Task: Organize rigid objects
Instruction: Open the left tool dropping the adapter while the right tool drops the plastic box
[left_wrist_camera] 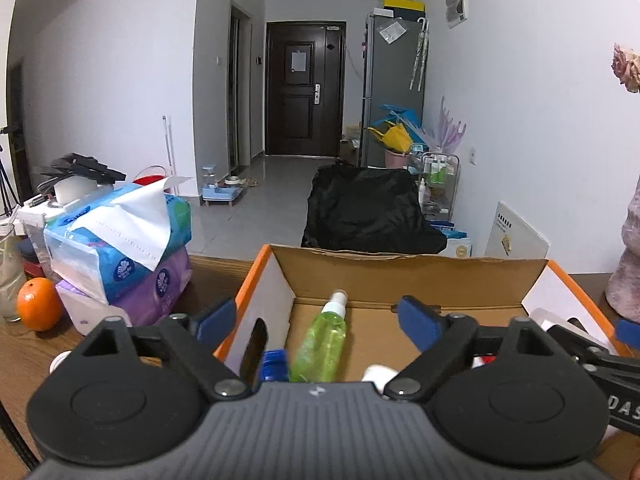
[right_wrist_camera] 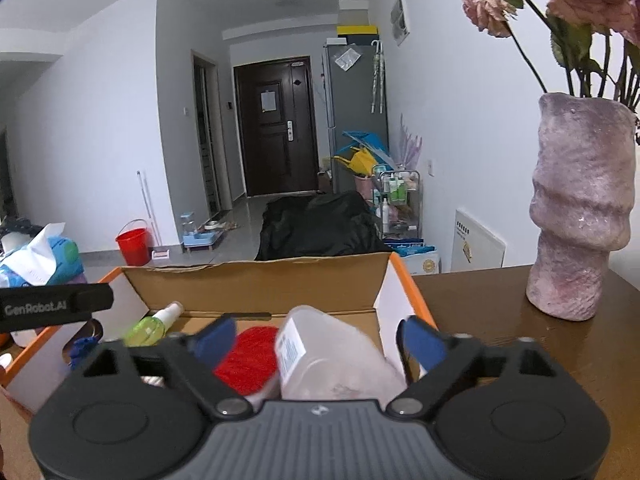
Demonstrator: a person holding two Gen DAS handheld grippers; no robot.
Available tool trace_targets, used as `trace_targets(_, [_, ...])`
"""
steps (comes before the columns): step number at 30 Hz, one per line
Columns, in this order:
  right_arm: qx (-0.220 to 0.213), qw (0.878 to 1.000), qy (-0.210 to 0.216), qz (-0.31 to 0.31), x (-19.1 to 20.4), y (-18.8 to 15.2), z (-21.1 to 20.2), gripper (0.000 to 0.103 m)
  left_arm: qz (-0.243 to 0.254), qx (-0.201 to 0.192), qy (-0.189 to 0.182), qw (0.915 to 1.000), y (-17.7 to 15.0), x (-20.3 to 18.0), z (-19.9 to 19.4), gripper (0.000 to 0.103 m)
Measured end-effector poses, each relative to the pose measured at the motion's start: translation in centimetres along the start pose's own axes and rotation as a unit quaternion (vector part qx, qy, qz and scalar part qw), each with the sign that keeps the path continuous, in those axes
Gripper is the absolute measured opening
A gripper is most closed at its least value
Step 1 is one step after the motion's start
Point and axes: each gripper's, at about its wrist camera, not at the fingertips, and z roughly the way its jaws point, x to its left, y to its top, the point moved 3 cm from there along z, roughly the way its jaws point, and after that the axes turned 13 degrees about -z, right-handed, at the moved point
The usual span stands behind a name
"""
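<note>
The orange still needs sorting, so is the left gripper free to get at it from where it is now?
Probably yes: the left gripper is open and empty over the box, and the orange sits exposed on the table, tissue packs beside it.

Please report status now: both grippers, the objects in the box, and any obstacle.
Left gripper open, empty, over cardboard box. Right gripper open around clear bottle with red cap, not clamped. Green spray bottle lies in box. Vase stands right, apart.

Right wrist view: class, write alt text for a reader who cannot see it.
The open right gripper hovers over an orange-edged cardboard box, with a clear plastic bottle and a red round object between its fingers. A green spray bottle lies in the box, and a pink vase of dried roses stands on the table at right.
</note>
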Motion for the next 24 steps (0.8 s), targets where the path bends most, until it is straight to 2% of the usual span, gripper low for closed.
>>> trace_targets(1, [-0.002, 1.0, -0.001, 0.0, 0.0, 0.0, -0.1, 0.101, 0.001, 0.0, 0.003, 1.0, 0.0, 0.0, 0.0, 0.102])
trace_targets(2, [-0.003, 1.0, -0.002, 0.001, -0.1, 0.0, -0.1, 0.103, 0.002, -0.005, 0.007, 1.0, 0.0, 0.0, -0.1, 0.103])
trace_targets(15, [-0.006, 1.0, 0.0, -0.006, 0.2, -0.1, -0.6, 0.103, 0.008, -0.009, 0.015, 0.9998, 0.1, 0.3, -0.2, 0.103])
trace_targets(24, [-0.019, 1.0, 0.003, -0.005, 0.1, -0.1, -2.1, 0.103, 0.001, -0.017, 0.01, 0.9998, 0.1, 1.2, -1.9, 0.103])
